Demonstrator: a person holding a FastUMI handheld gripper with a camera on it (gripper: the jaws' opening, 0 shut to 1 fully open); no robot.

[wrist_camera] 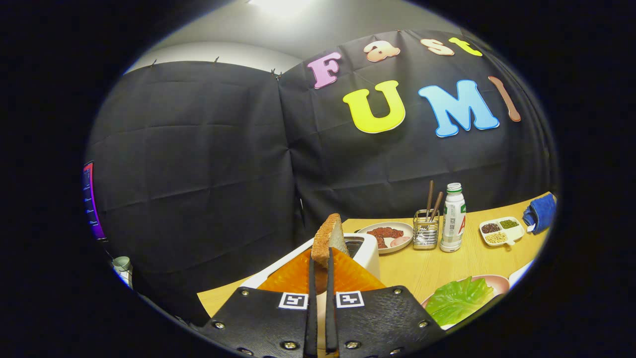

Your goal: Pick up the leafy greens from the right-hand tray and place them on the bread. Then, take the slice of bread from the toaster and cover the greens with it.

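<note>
My gripper (320, 266) is shut on a slice of toasted bread (328, 236), which stands upright between the fingers and is lifted above the white toaster (365, 251). The toaster sits just below and behind the slice. Leafy greens (457, 299) lie on a pink plate (497, 283) to the right of the fingers; whatever lies under the greens is hidden.
Beyond the toaster on the wooden table (427, 268) stand a plate of reddish food (387, 234), a metal holder with chopsticks (426, 229), a white bottle (452, 217), a small divided dish of seeds (501, 231) and a blue cloth (540, 211). An orange surface (303, 276) lies under the fingers.
</note>
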